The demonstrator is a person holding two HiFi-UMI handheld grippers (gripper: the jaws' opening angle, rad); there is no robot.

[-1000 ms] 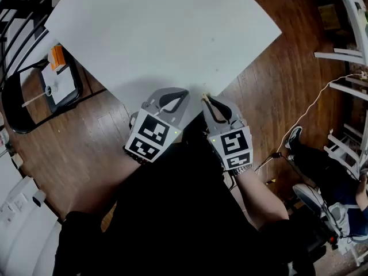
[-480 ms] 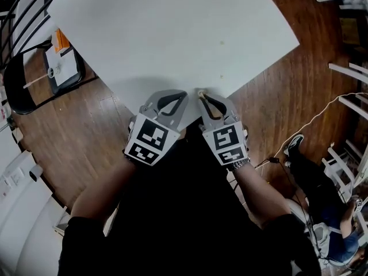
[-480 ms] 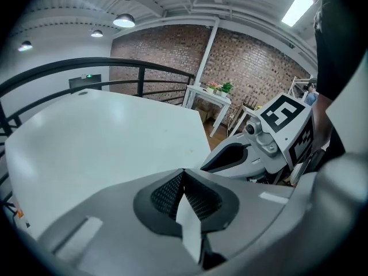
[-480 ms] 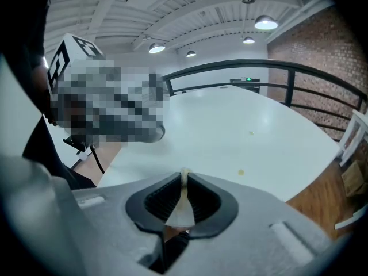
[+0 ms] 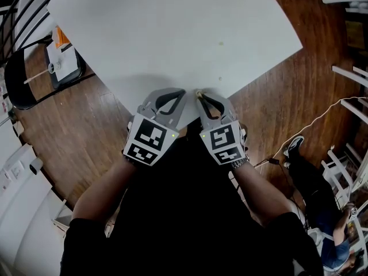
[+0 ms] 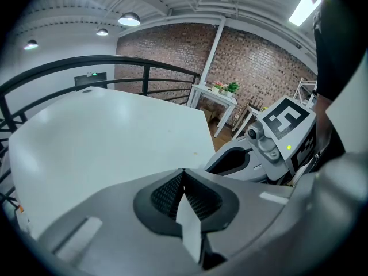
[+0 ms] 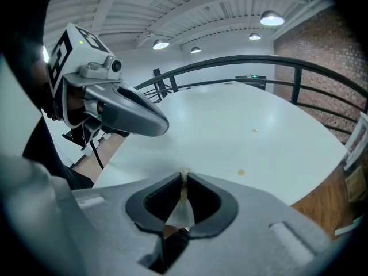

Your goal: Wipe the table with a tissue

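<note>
The white table fills the upper half of the head view. Two small yellowish spots mark it near its right corner, and one spot shows in the right gripper view. My left gripper hovers at the table's near edge, shut on a thin white strip of tissue. Right beside it, tips almost touching, my right gripper is shut on a small whitish, yellow-tipped scrap of tissue. The left gripper and the right gripper each show in the other's view.
A black chair with a white sheet and an orange object stands on the wood floor at the left. A person's shoes and a cable lie at the right, near white racks. A black railing runs behind the table.
Both grippers stay shut and side by side at the table's near edge; their tips have drawn a little closer together. The head view has shifted slightly.
</note>
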